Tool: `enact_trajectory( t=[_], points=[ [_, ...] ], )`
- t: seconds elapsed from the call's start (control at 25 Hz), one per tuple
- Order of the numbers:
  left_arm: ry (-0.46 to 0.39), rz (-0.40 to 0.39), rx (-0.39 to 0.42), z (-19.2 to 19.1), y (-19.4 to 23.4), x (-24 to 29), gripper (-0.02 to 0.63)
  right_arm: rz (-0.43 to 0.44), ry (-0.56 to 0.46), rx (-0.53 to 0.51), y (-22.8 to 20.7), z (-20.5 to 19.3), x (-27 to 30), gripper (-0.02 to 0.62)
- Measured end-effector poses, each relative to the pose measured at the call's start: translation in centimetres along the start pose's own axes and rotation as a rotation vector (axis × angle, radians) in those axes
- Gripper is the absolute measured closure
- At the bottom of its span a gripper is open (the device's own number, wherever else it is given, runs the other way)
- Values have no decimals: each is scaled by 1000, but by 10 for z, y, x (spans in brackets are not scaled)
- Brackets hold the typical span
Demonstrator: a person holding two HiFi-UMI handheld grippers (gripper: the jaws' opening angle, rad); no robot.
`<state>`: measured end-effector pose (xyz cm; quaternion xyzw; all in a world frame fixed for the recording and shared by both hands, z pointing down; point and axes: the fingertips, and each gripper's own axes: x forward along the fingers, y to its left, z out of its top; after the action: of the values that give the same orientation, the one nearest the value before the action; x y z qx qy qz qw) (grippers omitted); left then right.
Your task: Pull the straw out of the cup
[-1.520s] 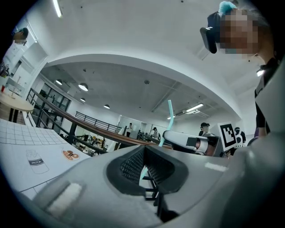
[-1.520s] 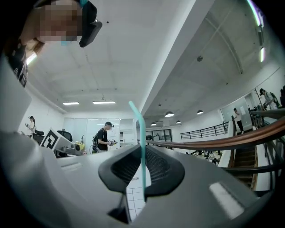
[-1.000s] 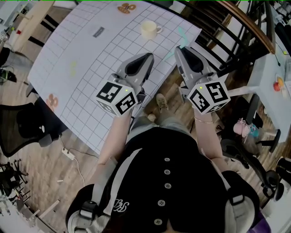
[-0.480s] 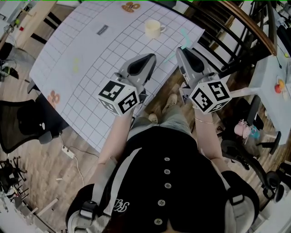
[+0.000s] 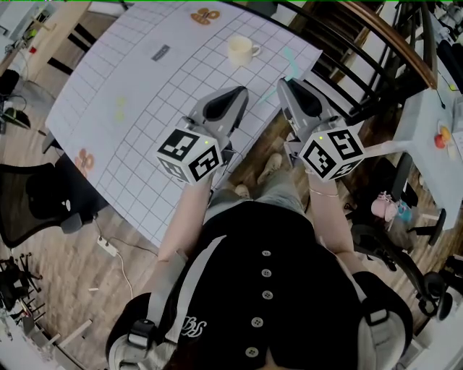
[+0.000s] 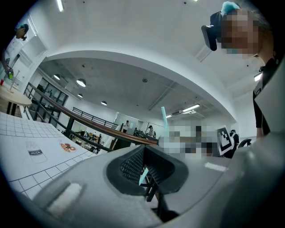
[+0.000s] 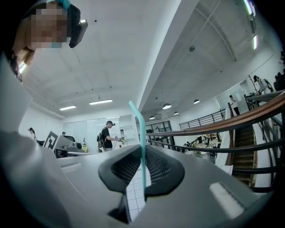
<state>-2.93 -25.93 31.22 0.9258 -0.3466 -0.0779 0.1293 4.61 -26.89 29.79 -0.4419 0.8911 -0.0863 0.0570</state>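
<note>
A cream cup (image 5: 241, 49) with a handle stands on the white gridded table (image 5: 137, 108), far from both grippers and with no straw in it. My right gripper (image 5: 285, 81) is shut on a thin teal straw (image 5: 290, 59) and hangs beyond the table's near edge. In the right gripper view the straw (image 7: 142, 133) rises upright from between the jaws of the right gripper (image 7: 142, 167), its top bent over. My left gripper (image 5: 237, 91) hovers over the table's edge beside the right one. Its jaws (image 6: 144, 173) stand together, nothing gripped. The straw (image 6: 163, 118) shows beyond them.
Round printed marks (image 5: 205, 14) and a small label (image 5: 160, 51) lie on the table. A dark stair railing (image 5: 376, 50) runs on the right. A black chair (image 5: 32, 206) stands at the left, another chair (image 5: 405, 253) at the right. People stand far off (image 7: 107, 136).
</note>
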Motion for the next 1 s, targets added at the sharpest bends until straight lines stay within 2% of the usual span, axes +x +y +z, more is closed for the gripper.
enact_trajectory(
  t=[1.0],
  points=[
    [41,8,-3,-9,6,9,606,-1,25,18,-13,-5,5,565]
  ],
)
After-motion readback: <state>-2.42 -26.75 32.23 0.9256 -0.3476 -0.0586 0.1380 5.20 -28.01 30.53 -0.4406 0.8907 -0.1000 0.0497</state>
